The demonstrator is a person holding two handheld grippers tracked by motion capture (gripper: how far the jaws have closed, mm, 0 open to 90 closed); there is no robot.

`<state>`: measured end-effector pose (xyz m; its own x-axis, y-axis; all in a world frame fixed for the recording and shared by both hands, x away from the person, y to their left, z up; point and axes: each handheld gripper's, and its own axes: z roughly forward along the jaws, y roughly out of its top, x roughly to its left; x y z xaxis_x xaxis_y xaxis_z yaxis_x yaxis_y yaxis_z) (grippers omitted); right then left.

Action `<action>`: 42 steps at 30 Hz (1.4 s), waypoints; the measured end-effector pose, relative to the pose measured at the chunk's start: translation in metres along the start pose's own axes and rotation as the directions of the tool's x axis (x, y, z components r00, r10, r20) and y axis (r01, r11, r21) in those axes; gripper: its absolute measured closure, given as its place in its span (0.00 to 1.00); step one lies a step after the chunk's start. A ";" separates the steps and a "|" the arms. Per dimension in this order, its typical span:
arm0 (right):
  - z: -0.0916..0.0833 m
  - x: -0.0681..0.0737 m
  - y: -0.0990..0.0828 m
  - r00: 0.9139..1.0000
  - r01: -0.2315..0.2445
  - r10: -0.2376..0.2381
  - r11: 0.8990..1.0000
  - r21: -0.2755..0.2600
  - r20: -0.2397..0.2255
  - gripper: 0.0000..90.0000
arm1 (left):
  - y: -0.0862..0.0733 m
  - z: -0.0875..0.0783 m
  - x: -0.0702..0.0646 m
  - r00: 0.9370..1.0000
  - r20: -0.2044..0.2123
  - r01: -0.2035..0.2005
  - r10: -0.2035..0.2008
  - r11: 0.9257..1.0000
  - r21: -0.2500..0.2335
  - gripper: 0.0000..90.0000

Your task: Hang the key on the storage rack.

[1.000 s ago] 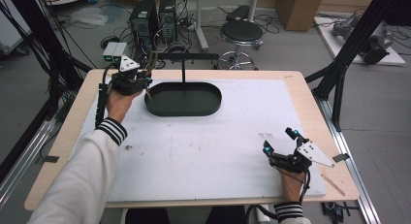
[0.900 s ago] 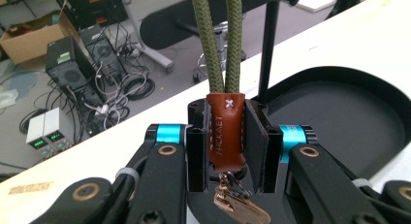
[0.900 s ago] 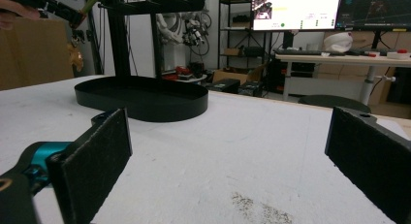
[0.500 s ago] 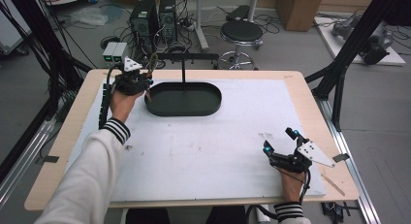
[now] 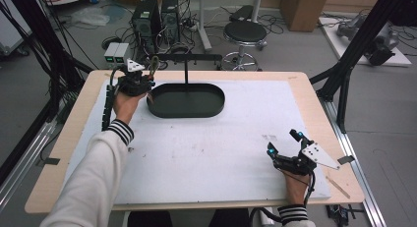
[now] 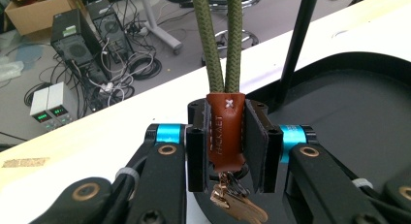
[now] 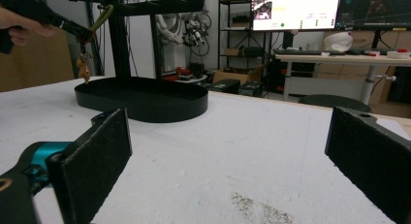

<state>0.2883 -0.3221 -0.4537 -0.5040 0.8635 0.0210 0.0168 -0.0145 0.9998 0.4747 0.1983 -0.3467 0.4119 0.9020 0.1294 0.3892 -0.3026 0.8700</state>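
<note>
My left gripper [image 6: 228, 141] is shut on the brown leather tab [image 6: 225, 132] of a keychain. An olive green cord loop [image 6: 220, 40] rises from the tab and brass keys [image 6: 235, 204] hang below it. In the high view the left gripper [image 5: 135, 82] sits at the left end of a black oval tray [image 5: 186, 100] with a T-shaped hanger stand [image 5: 186, 57]. In the right gripper view the cord [image 7: 99, 18] reaches the stand's crossbar [image 7: 145, 6], and the keys [image 7: 83, 69] dangle. My right gripper [image 5: 285, 151] rests open near the table's front right, with nothing between its pads [image 7: 99, 156].
A white mat [image 5: 206, 148] covers most of the wooden table. Beyond the far edge stand computer towers [image 5: 155, 15], a stool [image 5: 245, 33] and loose cables on the floor. Black frame posts [image 5: 354, 45] rise at both sides of the table.
The left gripper has shifted slightly right and farther back, toward the stand's left end, carrying the keychain. The right gripper has stayed still.
</note>
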 end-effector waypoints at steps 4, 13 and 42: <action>0.000 0.000 0.000 1.000 -0.003 0.003 1.000 0.000 0.000 0.02 | -0.002 0.005 0.001 1.000 0.006 0.021 -0.021 1.000 -0.001 0.80; 0.000 0.000 0.000 1.000 0.002 -0.002 1.000 -0.001 0.001 0.02 | -0.005 0.010 0.004 0.998 0.020 0.059 -0.059 0.998 -0.011 0.80; 0.000 0.000 0.000 1.000 0.001 -0.001 1.000 0.006 -0.004 0.02 | -0.076 -0.106 0.018 0.961 0.277 0.062 0.018 0.958 -0.279 0.02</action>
<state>0.2886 -0.3218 -0.4535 -0.5077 0.8613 0.0204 0.0215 -0.0109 0.9997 0.3648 0.2702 -0.3604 0.6314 0.7754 0.0082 0.1689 -0.1478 0.9745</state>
